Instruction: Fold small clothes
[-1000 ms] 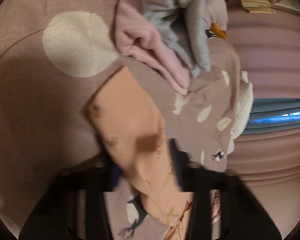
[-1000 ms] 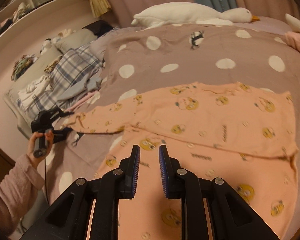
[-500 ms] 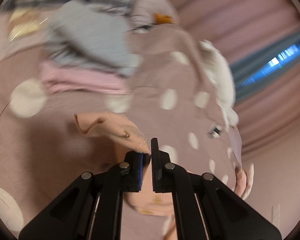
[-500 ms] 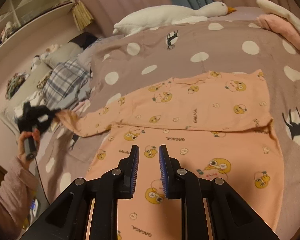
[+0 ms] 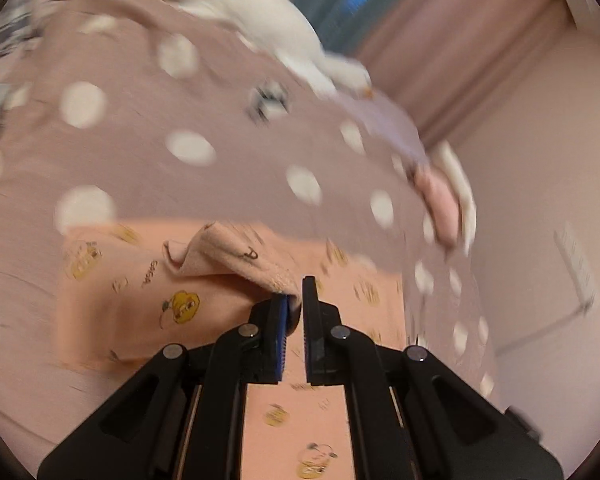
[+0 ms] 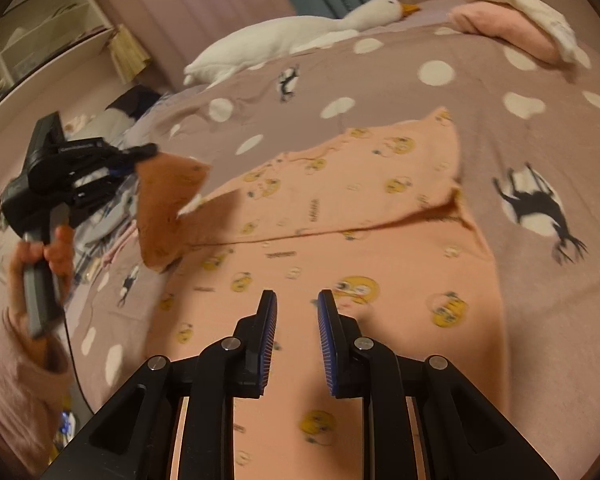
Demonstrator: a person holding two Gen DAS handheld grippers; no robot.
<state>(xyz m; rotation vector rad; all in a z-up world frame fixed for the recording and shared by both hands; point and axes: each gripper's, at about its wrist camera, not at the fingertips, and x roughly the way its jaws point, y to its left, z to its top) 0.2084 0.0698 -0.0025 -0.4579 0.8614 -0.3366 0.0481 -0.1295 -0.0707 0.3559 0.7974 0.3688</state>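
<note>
L-wrist view: bedspread, goose plush motion-blurred

Black plastic grippers, left and right, are showing blue ribbed pads and silver screws. A pink fuzzy sleeve is covering the wrist below bare fingers.

Surface: a bed under a mauve cover with white dots and black animal prints.
Centre: an orange garment with yellow prints lay spread flat.
Far edge: a white goose toy lay lengthwise.
Far right: a pink pillow under a white one.
Left edge: a clothes pile, blurred.
</note>
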